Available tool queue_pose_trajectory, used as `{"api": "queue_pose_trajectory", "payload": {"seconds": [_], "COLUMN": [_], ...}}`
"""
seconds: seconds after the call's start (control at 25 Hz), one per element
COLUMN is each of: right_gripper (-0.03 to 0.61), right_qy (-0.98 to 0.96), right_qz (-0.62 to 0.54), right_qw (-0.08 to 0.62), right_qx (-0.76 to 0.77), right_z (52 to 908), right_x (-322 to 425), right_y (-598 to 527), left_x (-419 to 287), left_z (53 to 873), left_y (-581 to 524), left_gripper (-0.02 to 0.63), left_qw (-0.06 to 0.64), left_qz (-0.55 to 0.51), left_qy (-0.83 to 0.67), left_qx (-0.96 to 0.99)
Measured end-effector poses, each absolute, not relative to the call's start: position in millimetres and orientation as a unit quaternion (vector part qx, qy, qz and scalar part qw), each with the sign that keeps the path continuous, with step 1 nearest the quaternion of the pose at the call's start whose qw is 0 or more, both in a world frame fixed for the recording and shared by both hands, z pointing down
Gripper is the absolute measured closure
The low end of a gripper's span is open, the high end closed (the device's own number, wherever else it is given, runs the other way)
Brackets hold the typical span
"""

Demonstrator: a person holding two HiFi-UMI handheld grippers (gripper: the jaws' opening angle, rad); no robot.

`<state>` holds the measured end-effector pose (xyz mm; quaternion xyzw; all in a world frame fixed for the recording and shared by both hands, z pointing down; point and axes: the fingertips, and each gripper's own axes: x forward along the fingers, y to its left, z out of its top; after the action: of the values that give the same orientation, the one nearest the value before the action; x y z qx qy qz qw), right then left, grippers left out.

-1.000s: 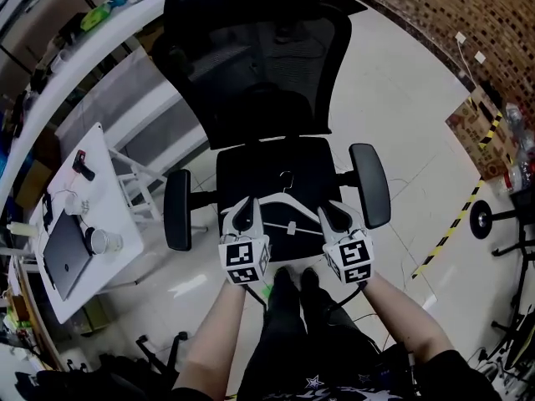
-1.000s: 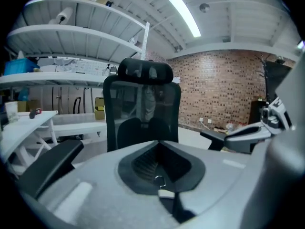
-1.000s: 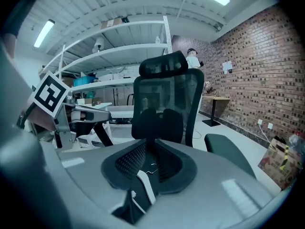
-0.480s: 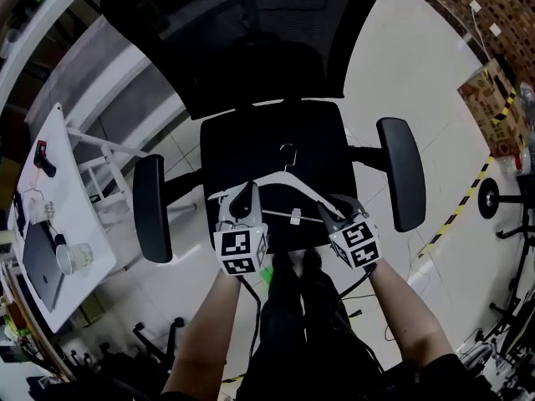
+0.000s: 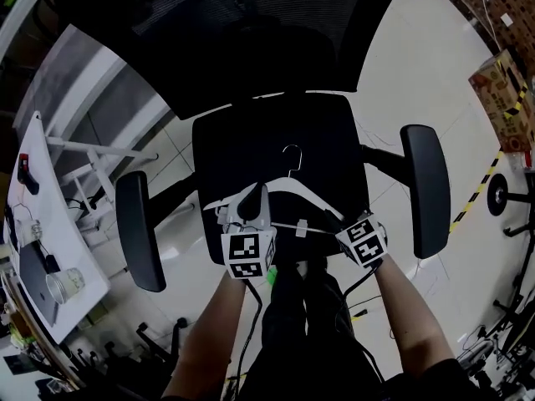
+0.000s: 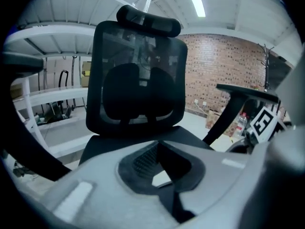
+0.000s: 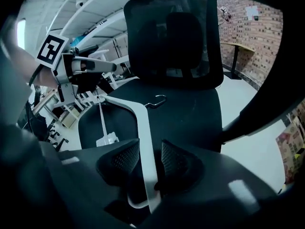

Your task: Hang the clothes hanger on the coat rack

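Note:
A white clothes hanger (image 5: pixel 294 192) with a metal hook (image 5: pixel 291 153) lies low over the black seat (image 5: pixel 276 132) of an office chair. I cannot tell whether it touches the seat. My left gripper (image 5: pixel 251 204) is shut on the hanger's left end, and a white piece shows between its pads (image 6: pixel 159 168). My right gripper (image 5: pixel 338 219) is at the hanger's right arm. Its jaws are opening, and in the right gripper view (image 7: pixel 148 163) the white arm (image 7: pixel 142 132) runs between the pads with a dark gap beside it.
The chair's armrests (image 5: pixel 138 232) (image 5: pixel 426 190) flank the seat and its tall mesh back (image 6: pixel 138 75) rises ahead. A white table (image 5: pixel 33 224) with a laptop and a cup (image 5: pixel 63 284) stands left. A cardboard box (image 5: pixel 501 90) and striped floor tape (image 5: pixel 481 190) are right.
Both grippers have come down with the hanger toward the chair seat. The right gripper has tipped more steeply downward.

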<state>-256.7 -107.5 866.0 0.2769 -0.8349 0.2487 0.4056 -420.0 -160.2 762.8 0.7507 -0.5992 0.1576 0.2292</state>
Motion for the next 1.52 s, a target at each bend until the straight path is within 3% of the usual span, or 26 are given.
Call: {"api": "queue_pose_trajectory", "payload": {"seconds": [0.32,0.48,0.64,0.76,1.52], "right_gripper": [0.436,0.350,0.370,0.442,0.468], "right_qy": [-0.846,-0.846,-0.830,-0.823,-0.819], "right_qz": [0.249,0.233,0.236,0.219,0.128], "right_qw": [0.414,0.445,0.462,0.475,0.476], "right_qx": [0.227,0.181,0.205,0.221,0.294], "right_z": [875.8,885.0,897.0,901.2,857.1], "right_x": [-271.1,-286.2,-286.9,-282.1,-293.1], "right_y": [-105.2,-90.3,-95.7,-102.7,-128.9], "left_x": [-415.4,-412.1,-417.8,-421.3,-432.1], "left_z": [778.2,784.3,786.1,789.2,789.9], "left_y": [-166.5,-160.4,-159.5,-159.1,-152.9], "left_gripper": [0.609,0.609,0.609,0.609,0.609], "left_qw": [0.240,0.245,0.249,0.250,0.240], "left_qz": [0.157,0.162,0.160,0.160,0.166], "left_qy": [-0.606,-0.603,-0.605,-0.606,-0.605], "left_qx": [0.742,0.742,0.739,0.738,0.741]}}
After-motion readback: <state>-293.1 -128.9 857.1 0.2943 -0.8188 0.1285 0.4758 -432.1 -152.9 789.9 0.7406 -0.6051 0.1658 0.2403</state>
